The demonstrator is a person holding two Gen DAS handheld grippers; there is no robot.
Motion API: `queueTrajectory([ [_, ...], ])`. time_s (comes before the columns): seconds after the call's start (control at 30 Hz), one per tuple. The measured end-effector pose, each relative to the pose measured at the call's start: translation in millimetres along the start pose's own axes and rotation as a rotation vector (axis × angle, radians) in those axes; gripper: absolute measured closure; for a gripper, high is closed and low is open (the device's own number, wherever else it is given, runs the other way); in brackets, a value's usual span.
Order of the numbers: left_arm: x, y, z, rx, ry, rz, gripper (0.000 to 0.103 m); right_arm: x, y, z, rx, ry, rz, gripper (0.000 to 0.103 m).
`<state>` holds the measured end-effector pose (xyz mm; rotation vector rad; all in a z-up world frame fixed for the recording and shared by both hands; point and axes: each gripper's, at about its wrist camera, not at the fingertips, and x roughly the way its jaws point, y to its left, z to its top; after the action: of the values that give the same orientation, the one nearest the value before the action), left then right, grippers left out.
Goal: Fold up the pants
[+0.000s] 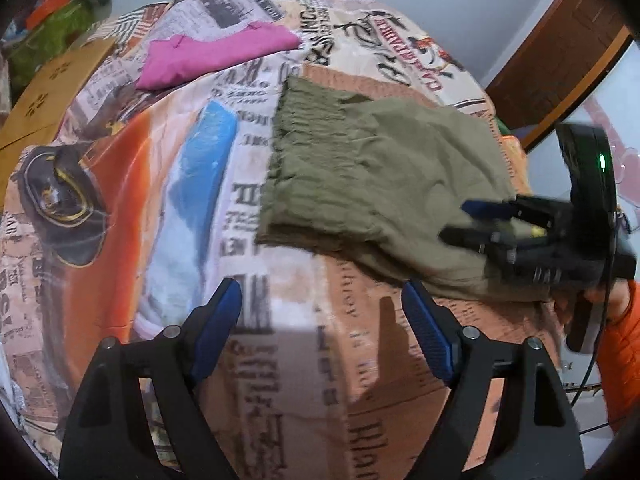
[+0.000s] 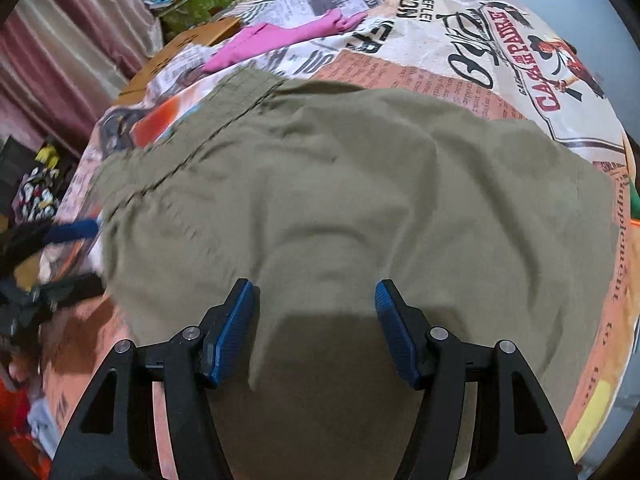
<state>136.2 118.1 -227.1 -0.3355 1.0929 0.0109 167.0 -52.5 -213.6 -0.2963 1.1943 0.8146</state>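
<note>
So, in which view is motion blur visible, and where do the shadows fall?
Left wrist view: the right tool is smeared by motion over the olive pants, and the left tool casts a shadow on the printed bedspread. Right wrist view: the pants' waistband and the left tool at the left edge are blurred; a dark shadow lies between the fingers.

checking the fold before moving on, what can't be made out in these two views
- Right wrist view: the olive pants' near edge is hidden under the right tool and its shadow.
- Left wrist view: the pants' right end is covered by the blurred right tool.
- Right wrist view: the left tool is blurred and cut off at the edge.
</note>
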Motion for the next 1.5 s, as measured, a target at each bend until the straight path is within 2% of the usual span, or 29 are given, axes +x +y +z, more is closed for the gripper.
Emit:
queueTrajectory([
  [0.07,-0.3,-3.4,2.2,-0.014,-0.006,-0.017,0.016,-6.0,3.7,-10.1,-0.014,-0.010,-0.007,0.044],
  [0.3,12.9,2.7,13.2,-0.117,0.007,-0.090,0.016,-18.7,4.5,-32.6,0.019,-0.068,-0.007,0.044],
  [0.53,19.2,9.0,23.7,-0.220,0.029,-0.208,0.016,-22.0,1.0,-41.1,0.055,-0.098,0.009,0.044],
  [0.67,28.1,14.7,29.9,-0.321,0.071,-0.330,0.016,-21.7,0.5,-42.8,0.063,-0.111,0.017,0.044],
  [0.77,31.8,15.9,32.0,-0.360,0.085,-0.352,0.016,-21.2,-0.1,-43.6,0.064,-0.116,0.019,0.044],
  [1.0,43.7,14.3,43.7,-0.393,0.080,-0.327,0.016,-21.4,-2.1,-46.5,0.065,-0.125,0.030,0.043],
  [1.1,46.7,8.9,50.7,-0.369,0.079,-0.254,0.030,-22.1,-2.4,-48.4,0.071,-0.133,0.035,0.043],
  [1.13,47.7,8.1,52.3,-0.359,0.076,-0.224,0.042,-22.3,-2.3,-48.8,0.071,-0.134,0.036,0.043],
  [1.17,48.5,6.8,54.5,-0.343,0.073,-0.164,0.058,-22.6,-2.4,-49.0,0.073,-0.136,0.037,0.043],
  [1.2,49.5,7.2,55.3,-0.337,0.070,-0.132,0.062,-22.7,-2.8,-49.1,0.076,-0.137,0.039,0.043],
  [1.33,48.0,8.2,53.2,-0.322,0.050,-0.108,0.066,-25.6,-3.7,-51.9,0.089,-0.142,0.043,0.043],
  [1.5,32.5,-9.7,42.9,-0.193,-0.011,0.013,0.068,-31.1,-7.4,-59.0,0.126,-0.155,0.066,0.043],
])
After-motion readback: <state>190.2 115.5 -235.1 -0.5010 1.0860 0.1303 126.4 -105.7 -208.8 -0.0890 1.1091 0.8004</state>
